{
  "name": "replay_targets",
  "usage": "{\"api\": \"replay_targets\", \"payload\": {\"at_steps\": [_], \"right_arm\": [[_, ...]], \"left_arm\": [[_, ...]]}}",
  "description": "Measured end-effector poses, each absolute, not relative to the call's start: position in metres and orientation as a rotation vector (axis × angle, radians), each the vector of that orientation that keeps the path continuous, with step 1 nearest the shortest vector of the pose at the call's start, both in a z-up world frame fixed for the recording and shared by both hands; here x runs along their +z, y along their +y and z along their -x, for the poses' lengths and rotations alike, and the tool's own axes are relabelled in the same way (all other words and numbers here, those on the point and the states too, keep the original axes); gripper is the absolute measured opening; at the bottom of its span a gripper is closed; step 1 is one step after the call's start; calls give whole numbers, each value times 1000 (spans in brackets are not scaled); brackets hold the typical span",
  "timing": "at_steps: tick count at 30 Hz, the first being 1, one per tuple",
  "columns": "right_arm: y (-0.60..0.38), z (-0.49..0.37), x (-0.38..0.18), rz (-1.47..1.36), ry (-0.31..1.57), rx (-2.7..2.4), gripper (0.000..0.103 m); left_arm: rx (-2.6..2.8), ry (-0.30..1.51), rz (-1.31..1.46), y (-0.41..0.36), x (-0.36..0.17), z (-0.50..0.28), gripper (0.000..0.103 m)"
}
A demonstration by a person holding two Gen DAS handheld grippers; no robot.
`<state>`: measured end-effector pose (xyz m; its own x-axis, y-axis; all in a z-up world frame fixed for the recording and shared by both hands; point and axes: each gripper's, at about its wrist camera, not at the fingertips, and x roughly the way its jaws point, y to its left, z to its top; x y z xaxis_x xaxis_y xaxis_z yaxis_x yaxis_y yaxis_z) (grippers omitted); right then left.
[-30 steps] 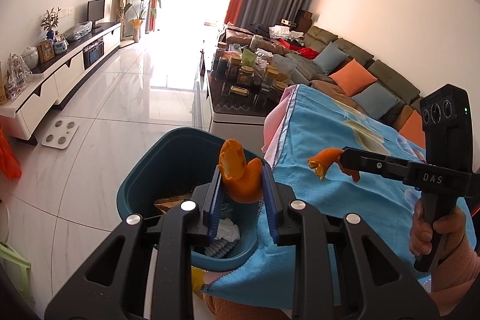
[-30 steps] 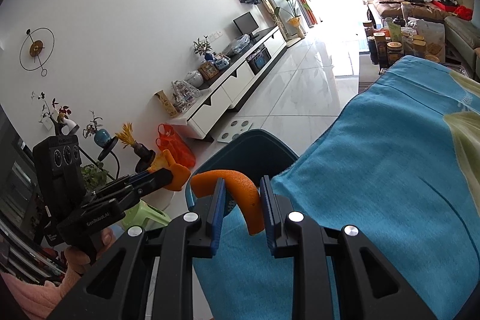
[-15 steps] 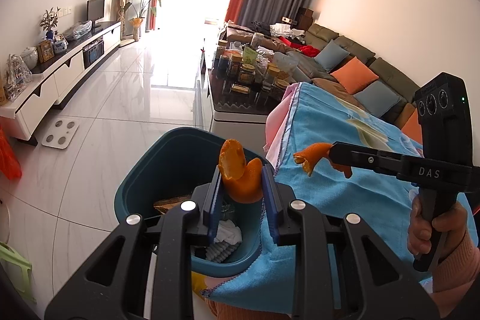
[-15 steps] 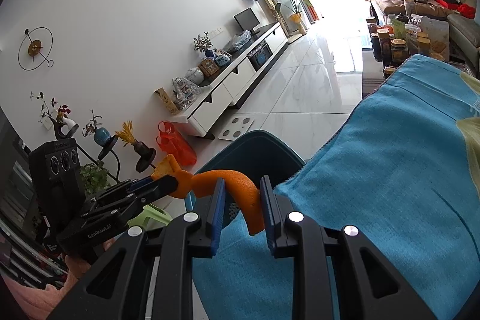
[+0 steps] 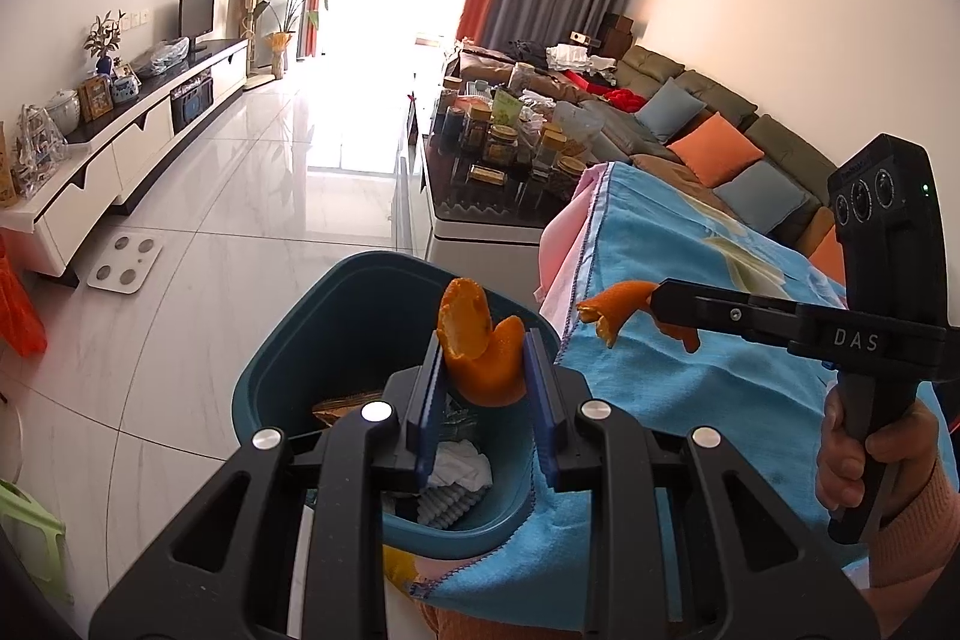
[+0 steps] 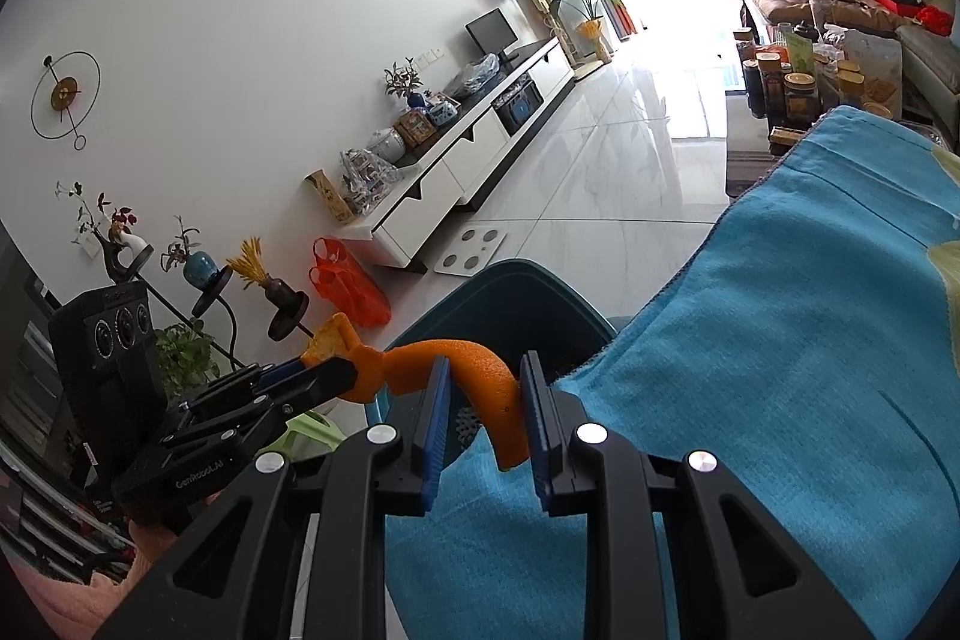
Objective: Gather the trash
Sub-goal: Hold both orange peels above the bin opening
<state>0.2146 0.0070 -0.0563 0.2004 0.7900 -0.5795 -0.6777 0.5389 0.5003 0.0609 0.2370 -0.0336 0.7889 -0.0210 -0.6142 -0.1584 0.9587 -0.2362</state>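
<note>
We held two orange peels over the edge of the bin [image 5: 288, 370]. The left gripper [image 5: 486, 388] pinched a cupped peel [image 5: 477, 346] between its pads, long axis roughly upright, tip pointing up, above the bin's trash. The right gripper [image 6: 483, 400] pinched a curved peel [image 6: 480, 376], arching up and leftward from its jaws toward the left gripper's tip, above the blue cloth [image 6: 780, 340] beside the bin's rim.
</note>
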Motion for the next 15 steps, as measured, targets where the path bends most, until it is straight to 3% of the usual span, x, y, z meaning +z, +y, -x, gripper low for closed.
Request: {"api": "replay_targets", "payload": {"at_steps": [15], "right_arm": [[9, -215, -59, -139, 910, 1032, 22]], "left_arm": [[86, 674, 276, 236, -40, -68, 25]]}}
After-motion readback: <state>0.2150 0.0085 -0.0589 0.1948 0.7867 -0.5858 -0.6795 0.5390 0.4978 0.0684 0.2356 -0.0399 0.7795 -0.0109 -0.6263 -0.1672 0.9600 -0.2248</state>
